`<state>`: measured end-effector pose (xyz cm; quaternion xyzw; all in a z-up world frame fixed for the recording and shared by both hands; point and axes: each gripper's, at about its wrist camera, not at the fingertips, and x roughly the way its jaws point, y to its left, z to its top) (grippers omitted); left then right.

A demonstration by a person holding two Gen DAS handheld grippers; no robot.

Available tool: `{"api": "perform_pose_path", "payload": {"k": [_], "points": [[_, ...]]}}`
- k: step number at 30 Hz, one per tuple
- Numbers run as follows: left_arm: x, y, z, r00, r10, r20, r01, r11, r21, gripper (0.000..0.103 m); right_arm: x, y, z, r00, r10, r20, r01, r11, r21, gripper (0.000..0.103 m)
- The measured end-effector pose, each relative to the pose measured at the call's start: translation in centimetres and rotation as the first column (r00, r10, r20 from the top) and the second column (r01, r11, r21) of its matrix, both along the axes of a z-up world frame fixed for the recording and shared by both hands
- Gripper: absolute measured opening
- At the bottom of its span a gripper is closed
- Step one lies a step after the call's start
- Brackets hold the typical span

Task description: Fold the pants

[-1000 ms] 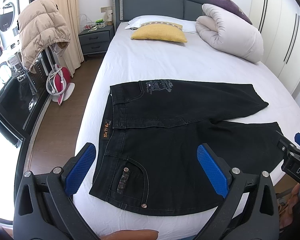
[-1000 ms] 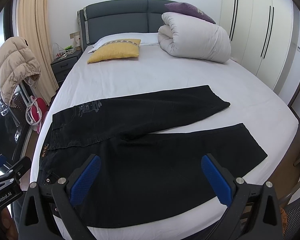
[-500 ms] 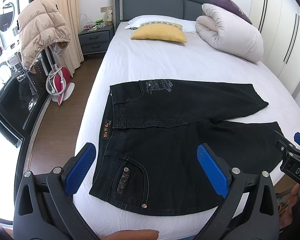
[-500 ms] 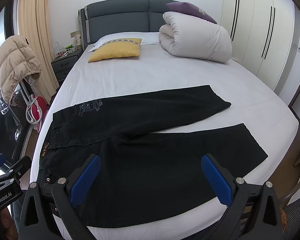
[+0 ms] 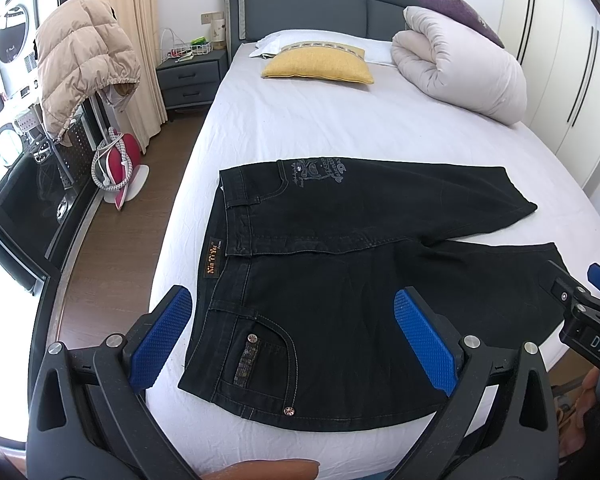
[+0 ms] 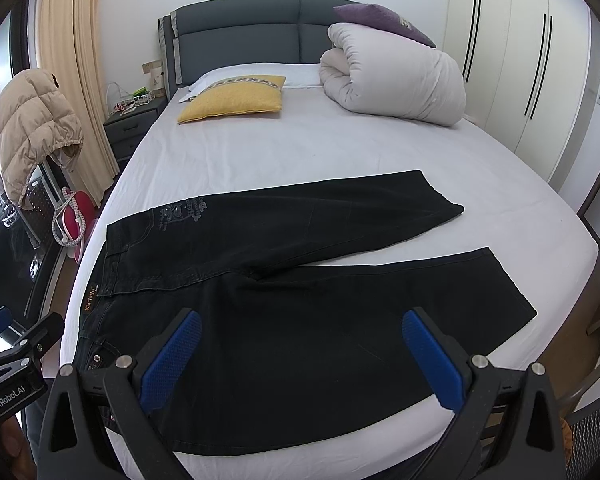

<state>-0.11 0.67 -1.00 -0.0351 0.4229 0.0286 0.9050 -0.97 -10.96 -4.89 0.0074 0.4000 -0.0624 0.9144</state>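
Note:
Black jeans (image 5: 340, 280) lie flat on the white bed (image 5: 320, 128), waistband to the left, both legs spread apart to the right. They also show in the right wrist view (image 6: 300, 300). My left gripper (image 5: 292, 340) is open and empty, hovering above the waist and near pocket. My right gripper (image 6: 300, 360) is open and empty, hovering above the near leg. The right gripper's side shows at the right edge of the left wrist view (image 5: 588, 320). The left gripper's side shows at the left edge of the right wrist view (image 6: 16, 360).
A yellow pillow (image 5: 318, 65) and a rolled white duvet (image 5: 460, 64) lie at the head of the bed. A nightstand (image 5: 190, 76) and a beige jacket (image 5: 80, 60) on a rack stand left. Wardrobes (image 6: 520, 80) line the right wall.

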Motion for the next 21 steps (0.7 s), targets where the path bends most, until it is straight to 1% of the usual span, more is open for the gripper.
{"api": "perform_pose_path", "payload": {"k": [8,13,16,19,21], "points": [[0.0,0.0,0.0,1.000,-0.001,0.000,0.001,1.000,-0.001,0.103,0.1,0.3,-0.3,1.000,0.006,-0.007,-0.006,1.000,-0.001,0.103],[0.3,0.2,-0.6,1.000,-0.010,-0.006,0.010,1.000,-0.012,0.103,0.6,0.5,-0.8,1.000,0.010,-0.021,-0.010,1.000,-0.002,0.103],[1.0,0.5,-1.2,0.999,-0.029,-0.027,0.028,0.999,-0.037,0.103,1.3,0.4,-1.0,0.999,0.014,-0.033,-0.014,1.000,-0.002,0.103],[2.3,0.6,-2.1,0.994,-0.088,-0.062,0.082,0.993,-0.079,0.103,1.9,0.3,-1.5,0.999,0.020,-0.042,-0.020,1.000,0.003,0.103],[2.7,0.7,-2.2,0.993,-0.116,0.006,0.117,0.990,-0.080,0.103,2.5,0.2,-1.9,0.998,0.027,-0.049,-0.027,1.000,0.005,0.103]]}}
